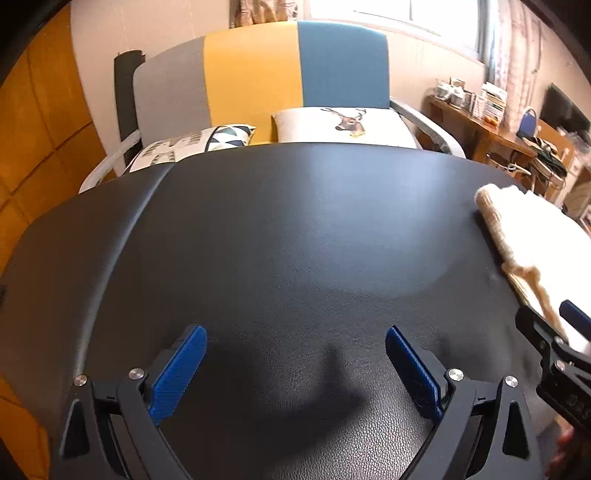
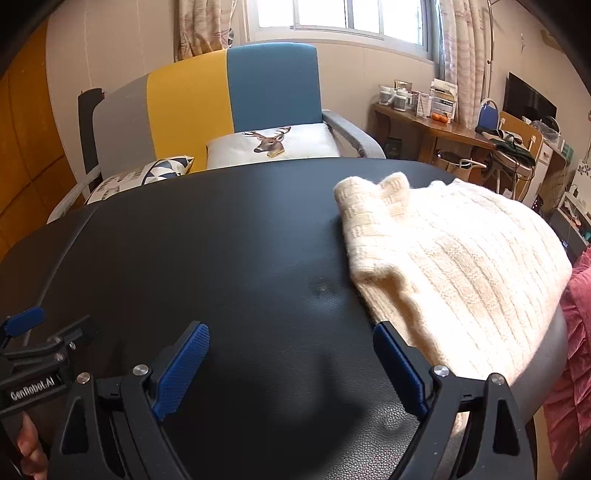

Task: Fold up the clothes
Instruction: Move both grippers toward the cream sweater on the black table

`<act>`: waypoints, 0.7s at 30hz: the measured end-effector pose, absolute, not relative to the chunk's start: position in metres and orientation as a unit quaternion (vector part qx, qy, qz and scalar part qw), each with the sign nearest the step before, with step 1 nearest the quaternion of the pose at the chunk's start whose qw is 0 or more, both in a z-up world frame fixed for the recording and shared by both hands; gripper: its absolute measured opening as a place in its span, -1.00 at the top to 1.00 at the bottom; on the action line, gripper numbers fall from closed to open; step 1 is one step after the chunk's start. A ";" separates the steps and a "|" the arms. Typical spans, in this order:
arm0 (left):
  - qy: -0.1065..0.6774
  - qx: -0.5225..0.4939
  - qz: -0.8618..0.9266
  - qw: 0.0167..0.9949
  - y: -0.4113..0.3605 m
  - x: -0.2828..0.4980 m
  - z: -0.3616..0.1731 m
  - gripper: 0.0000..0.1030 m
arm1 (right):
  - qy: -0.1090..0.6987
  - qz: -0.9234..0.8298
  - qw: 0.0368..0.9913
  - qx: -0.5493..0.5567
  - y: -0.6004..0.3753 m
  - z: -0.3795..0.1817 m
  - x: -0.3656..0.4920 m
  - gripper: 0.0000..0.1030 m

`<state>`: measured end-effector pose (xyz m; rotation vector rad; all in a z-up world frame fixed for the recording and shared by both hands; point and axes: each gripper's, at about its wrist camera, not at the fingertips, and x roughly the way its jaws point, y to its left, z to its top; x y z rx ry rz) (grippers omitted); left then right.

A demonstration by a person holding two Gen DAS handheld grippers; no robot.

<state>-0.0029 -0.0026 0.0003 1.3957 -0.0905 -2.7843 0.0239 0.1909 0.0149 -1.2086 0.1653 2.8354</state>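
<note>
Cream knit sweater (image 2: 454,258) lies folded, long axis running toward table's (image 2: 221,240) far edge.

Sweater (image 2: 454,254) on table (image 2: 229,251), right side, reaching its right edge. Right gripper (image 2: 291,354) at sweater's near-left edge; left gripper (image 1: 295,354) further left. Sofa (image 2: 236,107) behind table, desk (image 2: 436,129) back right.

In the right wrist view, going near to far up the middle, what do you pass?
right gripper → black table → deer cushion → blue chair back → window
</note>
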 end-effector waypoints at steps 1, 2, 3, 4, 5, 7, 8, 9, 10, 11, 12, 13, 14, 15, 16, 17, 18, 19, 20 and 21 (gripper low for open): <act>-0.026 0.451 -0.892 0.010 -0.005 -0.006 0.001 -0.92 | 0.059 0.918 0.026 -0.390 0.192 0.015 0.024 -0.79; -0.023 0.454 -0.891 0.008 -0.008 -0.009 0.001 -0.92 | 0.065 0.918 0.026 -0.389 0.194 0.015 0.025 -0.79; -0.019 0.457 -0.889 0.005 -0.010 -0.012 0.001 -0.92 | 0.071 0.919 0.025 -0.388 0.195 0.014 0.025 -0.79; -0.016 0.459 -0.888 0.003 -0.013 -0.015 0.002 -0.92 | 0.073 0.917 0.025 -0.391 0.194 0.016 0.023 -0.79; -0.013 0.462 -0.887 0.000 -0.016 -0.018 0.002 -0.92 | 0.069 0.917 0.027 -0.393 0.192 0.016 0.022 -0.79; -0.007 0.468 -0.884 -0.005 -0.021 -0.023 0.003 -0.92 | 0.056 0.916 0.032 -0.396 0.186 0.016 0.020 -0.79; -0.004 0.468 -0.884 -0.006 -0.025 -0.024 0.006 -0.92 | 0.050 0.915 0.035 -0.398 0.182 0.017 0.018 -0.79; -0.004 0.467 -0.884 -0.008 -0.029 -0.025 0.005 -0.92 | 0.044 0.915 0.037 -0.400 0.179 0.018 0.016 -0.79; -0.005 0.467 -0.884 -0.009 -0.032 -0.025 0.004 -0.92 | 0.043 0.914 0.036 -0.403 0.183 0.018 0.016 -0.79; -0.005 0.467 -0.884 -0.011 -0.035 -0.026 0.003 -0.92 | 0.043 0.914 0.038 -0.402 0.186 0.018 0.016 -0.79; -0.006 0.465 -0.885 -0.001 -0.025 -0.018 0.001 -0.92 | 0.041 0.914 0.042 -0.402 0.186 0.018 0.016 -0.79; -0.007 0.463 -0.886 0.009 -0.015 -0.010 0.000 -0.92 | 0.038 0.914 0.048 -0.402 0.187 0.018 0.016 -0.79; -0.007 0.461 -0.887 0.019 -0.005 -0.002 -0.002 -0.92 | 0.036 0.913 0.055 -0.403 0.188 0.018 0.016 -0.79; -0.006 0.461 -0.887 0.017 -0.005 -0.002 -0.002 -0.92 | 0.033 0.912 0.062 -0.404 0.189 0.018 0.015 -0.79; -0.004 0.462 -0.887 0.014 -0.004 0.000 -0.003 -0.92 | 0.032 0.911 0.067 -0.405 0.190 0.018 0.015 -0.79; -0.002 0.462 -0.887 0.011 -0.002 0.001 -0.004 -0.92 | 0.031 0.911 0.071 -0.405 0.191 0.018 0.015 -0.79; -0.002 0.463 -0.886 0.010 0.000 0.001 -0.004 -0.92 | 0.032 0.911 0.073 -0.404 0.192 0.019 0.016 -0.79; -0.004 0.463 -0.886 0.009 0.001 0.002 -0.004 -0.92 | 0.032 0.911 0.074 -0.404 0.192 0.019 0.016 -0.79; -0.006 0.464 -0.886 0.008 0.004 0.002 -0.004 -0.92 | 0.033 0.911 0.075 -0.405 0.193 0.020 0.016 -0.79; -0.007 0.465 -0.885 0.007 0.006 0.002 -0.004 -0.92 | 0.032 0.910 0.076 -0.406 0.193 0.019 0.017 -0.79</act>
